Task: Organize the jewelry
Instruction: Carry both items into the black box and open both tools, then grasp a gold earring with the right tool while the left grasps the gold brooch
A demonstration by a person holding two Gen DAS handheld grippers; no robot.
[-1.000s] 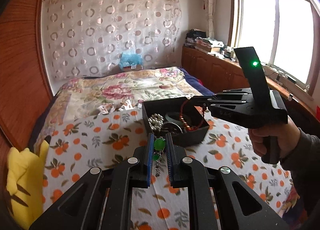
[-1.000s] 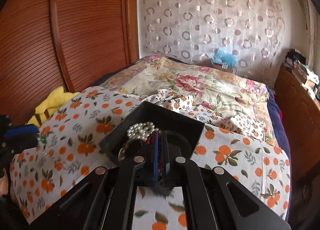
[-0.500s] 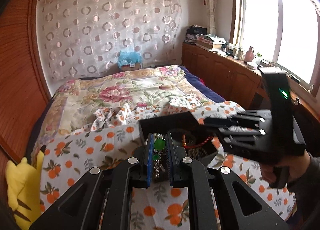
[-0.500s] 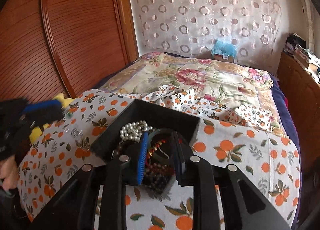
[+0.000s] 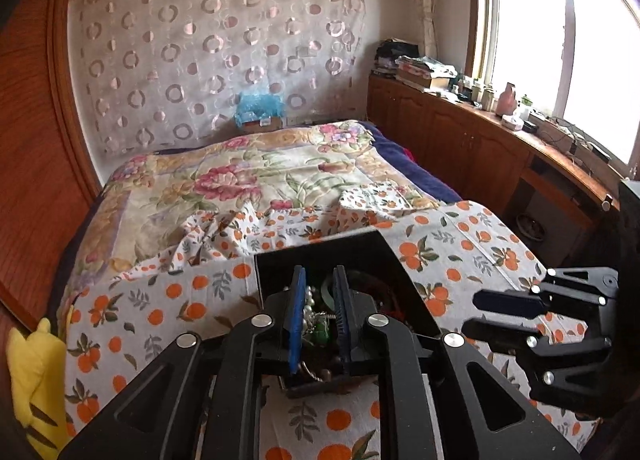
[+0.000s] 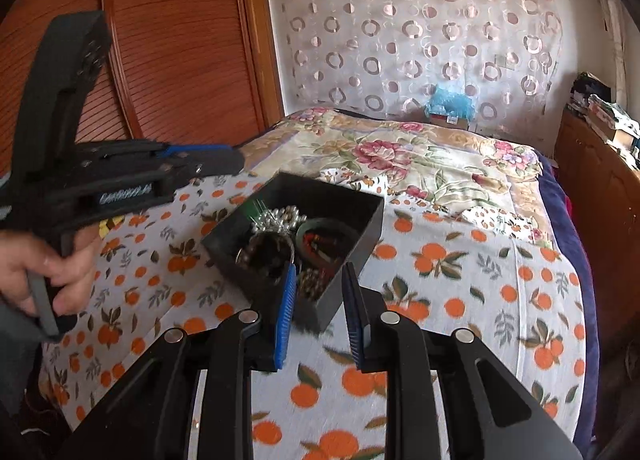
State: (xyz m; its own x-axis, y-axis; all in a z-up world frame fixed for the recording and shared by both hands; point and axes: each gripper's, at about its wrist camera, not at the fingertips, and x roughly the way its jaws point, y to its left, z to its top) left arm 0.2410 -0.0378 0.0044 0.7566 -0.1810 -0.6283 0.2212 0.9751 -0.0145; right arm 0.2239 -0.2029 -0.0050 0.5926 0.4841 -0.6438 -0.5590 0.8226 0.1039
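The left tool [image 5: 319, 314] has moved over the black rectangular plastic jewelry box [image 6: 362, 216] on the bed, fingers apart, green pendant [image 5: 320, 332] dropped inside; the right tool [image 6: 318, 310] has drawn back, fingers spread.

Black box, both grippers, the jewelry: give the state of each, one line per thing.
black box: open-topped, no lid, resting on the orange-print cloth.
left gripper: open, over the box, green pendant loose between the pads.
right gripper: open, empty, at the box's near corner.
pearl strand: heaped inside the box.
green bangle: inside the box.
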